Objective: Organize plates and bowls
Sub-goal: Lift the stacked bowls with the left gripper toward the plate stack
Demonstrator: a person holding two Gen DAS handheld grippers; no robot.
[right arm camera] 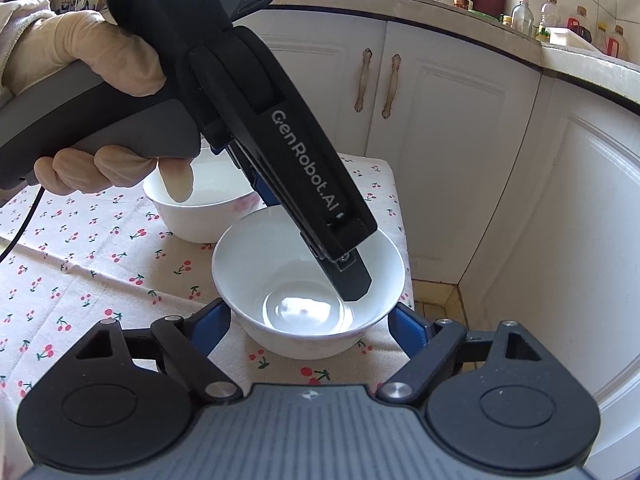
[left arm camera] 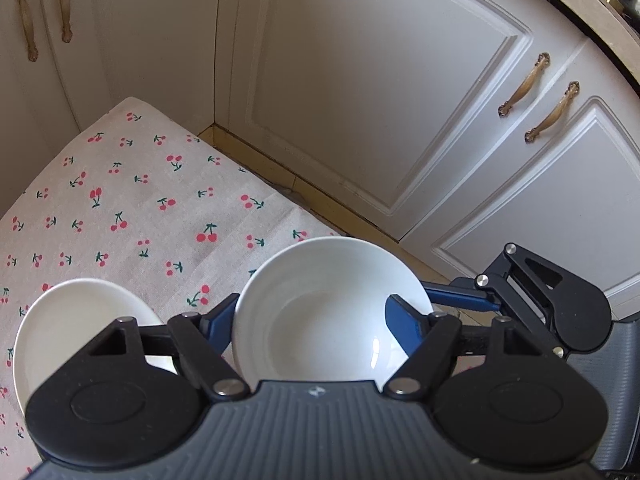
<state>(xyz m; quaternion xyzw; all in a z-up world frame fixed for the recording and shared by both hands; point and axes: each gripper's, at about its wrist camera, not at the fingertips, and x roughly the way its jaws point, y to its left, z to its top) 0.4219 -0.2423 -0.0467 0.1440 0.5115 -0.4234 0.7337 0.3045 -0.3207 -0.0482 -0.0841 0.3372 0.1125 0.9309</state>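
got my left gripper (right arm camera: 352, 276) fingers clamped on the near bowl (right arm camera: 308, 292) rim, right gripper (right arm camera: 308, 328) fingers open around it, next I'd lift and nest it in the other bowl (right arm camera: 192, 216).

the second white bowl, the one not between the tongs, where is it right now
In the right wrist view the second white bowl sits on the cherry-print tablecloth, behind and left of the nearer white bowl, partly hidden by the gloved hand.

Glossy white glazed bowl (right arm camera: 308, 280), matt printed cotton tablecloth (right arm camera: 80, 264), painted cabinet doors (left arm camera: 380, 100)
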